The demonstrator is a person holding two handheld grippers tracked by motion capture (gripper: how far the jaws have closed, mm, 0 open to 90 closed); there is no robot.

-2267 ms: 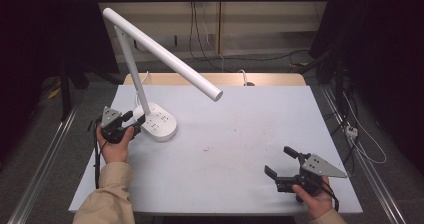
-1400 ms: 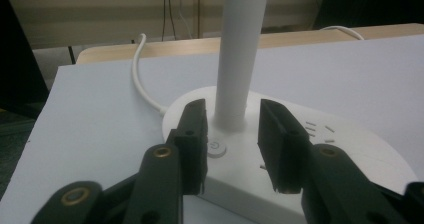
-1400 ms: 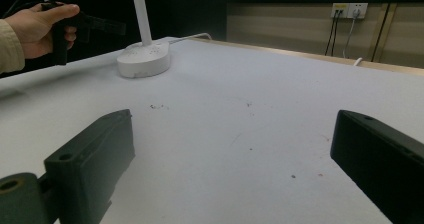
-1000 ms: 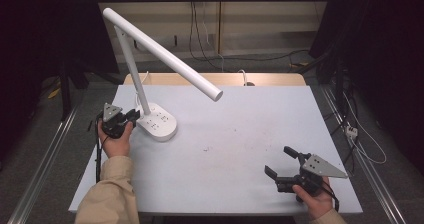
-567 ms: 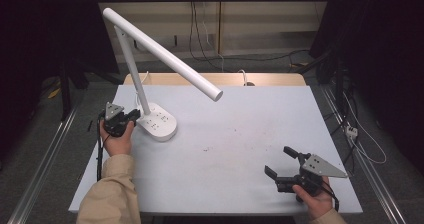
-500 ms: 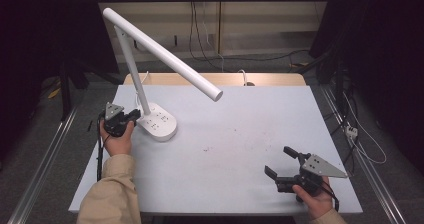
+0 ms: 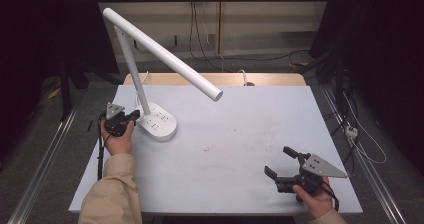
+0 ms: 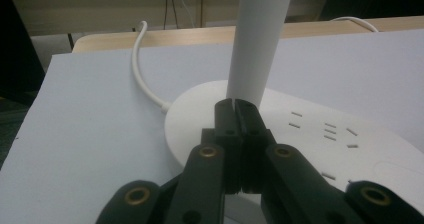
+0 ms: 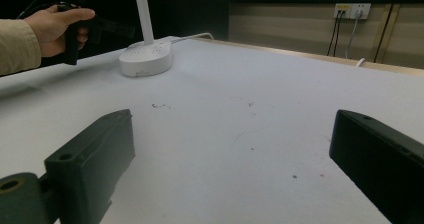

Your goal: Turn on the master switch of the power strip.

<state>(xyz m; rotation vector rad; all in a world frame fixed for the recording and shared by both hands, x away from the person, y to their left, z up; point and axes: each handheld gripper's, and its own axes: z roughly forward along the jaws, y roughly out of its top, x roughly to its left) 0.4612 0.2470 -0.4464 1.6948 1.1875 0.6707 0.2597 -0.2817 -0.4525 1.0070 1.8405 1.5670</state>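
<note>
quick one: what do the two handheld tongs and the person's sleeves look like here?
Both tongs are black, with two flat blocky jaws on linkage arms with brass-coloured pivot rivets. The left tongs and right tongs each carry a grey three-cornered plate on top. A dark cable trails from the left one. Sleeves are beige or tan.

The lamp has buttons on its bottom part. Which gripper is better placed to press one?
Probably the left gripper: shut, right over the lamp base. The right gripper is open, far across the table.

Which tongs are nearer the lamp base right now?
Left. The left tongs sit shut right at the lamp base; the right tongs rest open at the table's opposite near corner.
</note>
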